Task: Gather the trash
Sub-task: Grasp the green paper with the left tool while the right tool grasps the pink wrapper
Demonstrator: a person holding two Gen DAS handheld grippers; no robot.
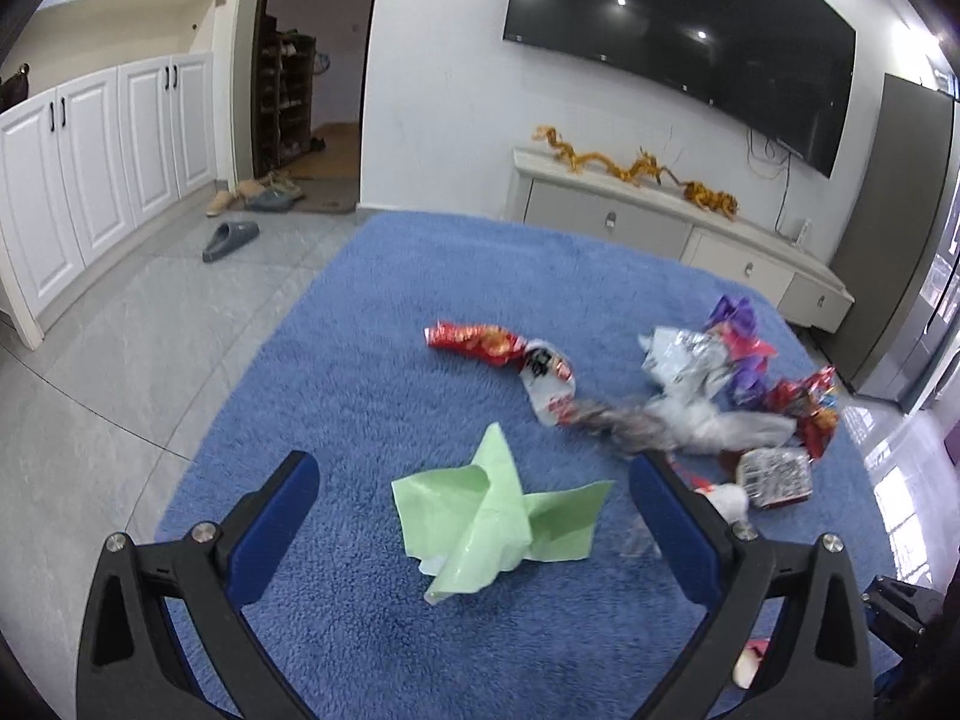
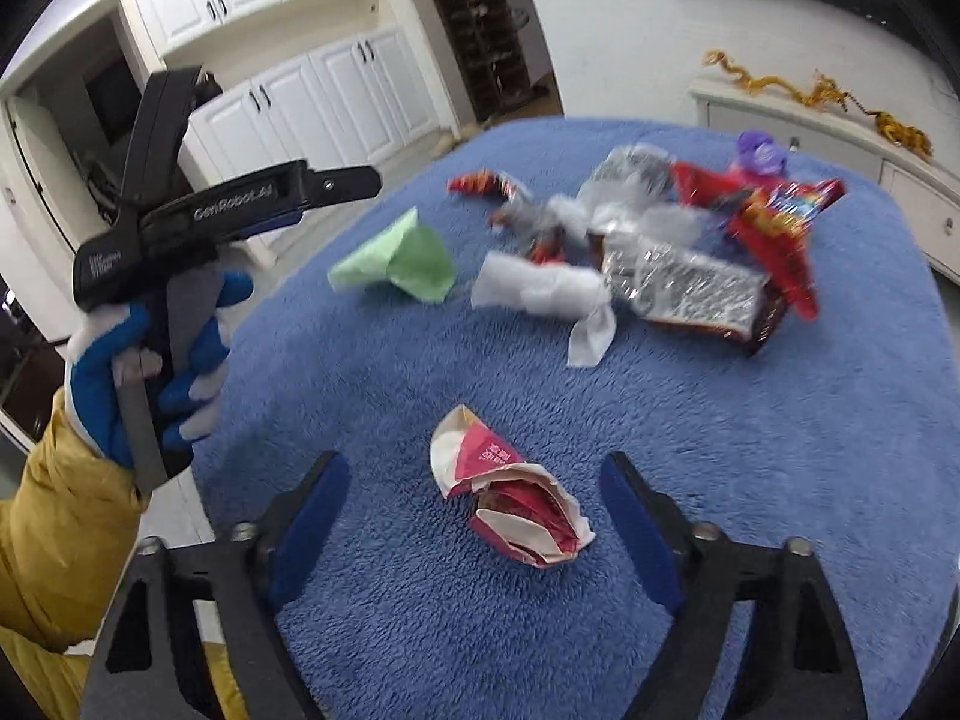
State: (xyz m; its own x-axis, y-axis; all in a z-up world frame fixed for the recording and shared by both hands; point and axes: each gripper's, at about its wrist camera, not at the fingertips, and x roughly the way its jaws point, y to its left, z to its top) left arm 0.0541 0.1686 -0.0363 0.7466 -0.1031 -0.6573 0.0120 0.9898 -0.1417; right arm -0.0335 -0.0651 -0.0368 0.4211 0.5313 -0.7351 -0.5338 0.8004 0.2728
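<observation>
Hovering with both jaws spread wide and empty, left hand-held gripper (image 1: 474, 516) straddling the green paper (image 1: 492, 516), right hand-held gripper (image 2: 474, 516) framing the crumpled red-and-white wrapper (image 2: 510, 492) on the blue surface (image 2: 780, 450), likely lining up separate pickups.

The rug (image 1: 372, 360) is blue cloth, fluffy and matt. At its twelve o'clock lies a glossy red foil wrapper (image 1: 474, 343); toward two o'clock, shiny crinkled silver foil (image 1: 690, 354). The green sheet (image 1: 492, 516) looks like thin matt paper. The pink-and-white carton (image 2: 516, 492) is creased paper. Gripper fingers (image 1: 276, 516) are matt black plastic with blue pads.
</observation>
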